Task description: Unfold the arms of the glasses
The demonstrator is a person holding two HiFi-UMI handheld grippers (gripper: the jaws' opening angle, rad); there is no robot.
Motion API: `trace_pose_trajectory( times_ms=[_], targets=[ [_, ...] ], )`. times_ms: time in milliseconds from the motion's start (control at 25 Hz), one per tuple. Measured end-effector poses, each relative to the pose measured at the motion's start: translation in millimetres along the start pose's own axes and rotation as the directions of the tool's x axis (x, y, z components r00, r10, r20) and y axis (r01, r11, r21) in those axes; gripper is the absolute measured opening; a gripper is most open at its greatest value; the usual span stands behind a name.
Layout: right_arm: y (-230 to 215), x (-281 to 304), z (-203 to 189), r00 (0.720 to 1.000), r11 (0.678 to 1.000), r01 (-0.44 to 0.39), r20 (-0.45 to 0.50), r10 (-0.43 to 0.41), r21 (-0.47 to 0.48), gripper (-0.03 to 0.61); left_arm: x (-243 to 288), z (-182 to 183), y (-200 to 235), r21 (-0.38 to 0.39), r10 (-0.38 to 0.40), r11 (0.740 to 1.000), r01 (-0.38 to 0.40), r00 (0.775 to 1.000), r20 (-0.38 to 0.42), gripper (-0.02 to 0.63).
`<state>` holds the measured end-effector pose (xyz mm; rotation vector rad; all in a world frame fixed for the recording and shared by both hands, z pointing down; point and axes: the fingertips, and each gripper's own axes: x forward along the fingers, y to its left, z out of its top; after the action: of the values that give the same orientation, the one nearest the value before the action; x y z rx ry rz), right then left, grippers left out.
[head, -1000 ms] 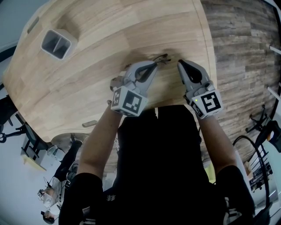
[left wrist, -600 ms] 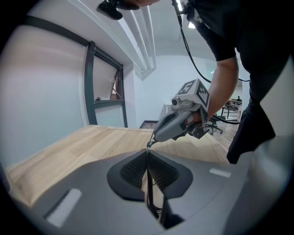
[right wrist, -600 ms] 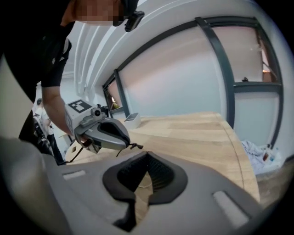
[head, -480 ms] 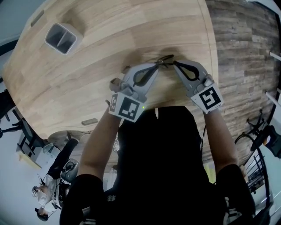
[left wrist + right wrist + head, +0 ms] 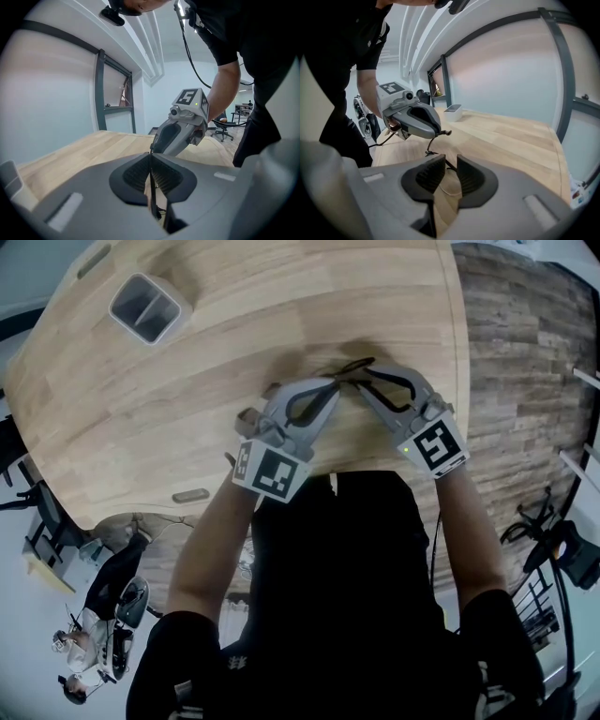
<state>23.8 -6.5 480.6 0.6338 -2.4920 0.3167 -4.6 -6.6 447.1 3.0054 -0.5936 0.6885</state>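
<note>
The left gripper (image 5: 151, 164) is clenched on one thin dark arm (image 5: 152, 197) of the glasses (image 5: 353, 367). In the left gripper view its ribbed pads (image 5: 133, 174) meet on the arm, which runs straight up the seam between them with no gap to either side. In the right gripper view the tip of that arm (image 5: 443, 133) pokes out past the left gripper's nose, and the dark frame wire curves down from there toward the table.

The right gripper (image 5: 449, 165) is not closed. Its two pads (image 5: 469, 177) stand a little apart, leaving a narrow slot. The frame wire enters the top of that slot close to the left-hand pad, and a clear lens (image 5: 447, 186) shows in the gap lower down. Whether either pad touches the frame cannot be told.

From the head view the two grippers come nose to nose over the near part of the wooden table (image 5: 234, 343), with the glasses at their tips, low over the wood. A grey two-compartment container (image 5: 145, 307) stands well apart, toward the far left of the tabletop
</note>
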Motion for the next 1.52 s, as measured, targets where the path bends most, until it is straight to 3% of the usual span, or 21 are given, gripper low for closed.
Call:
trace_pose_trajectory(
  times_ms=[200, 440, 720, 1200, 1520],
  targets=[
    [7, 14, -11, 0.996, 0.999, -0.022, -0.089, 0.018, -0.037, 0.067, -5, -1, 5, -0.009, 0.009, 1.0, -0.009, 1.0, 0.004, 0.015],
    [11, 23, -20, 0.994, 0.999, -0.038, -0.103, 0.039, 0.014, 0.066, -11, -2, 9, -0.015, 0.021, 1.0, -0.021, 1.0, -0.002, 0.015],
    [10, 34, -39, 0.974, 0.996, -0.013, -0.224, 0.032, 0.087, 0.066, -16, -2, 12, -0.023, 0.044, 0.999, -0.044, 0.999, -0.005, 0.015],
    [9, 36, -37, 0.969, 0.997, 0.026, -0.247, -0.007, 0.078, 0.066, -43, -3, 18, -0.041, 0.13, 0.991, -0.13, 0.992, -0.009, 0.015],
    [12, 33, -40, 0.968, 0.991, 0.061, -0.251, -0.029, 0.121, 0.066, -56, -6, 22, -0.053, 0.184, 0.981, -0.185, 0.983, -0.025, 0.015]
  ],
)
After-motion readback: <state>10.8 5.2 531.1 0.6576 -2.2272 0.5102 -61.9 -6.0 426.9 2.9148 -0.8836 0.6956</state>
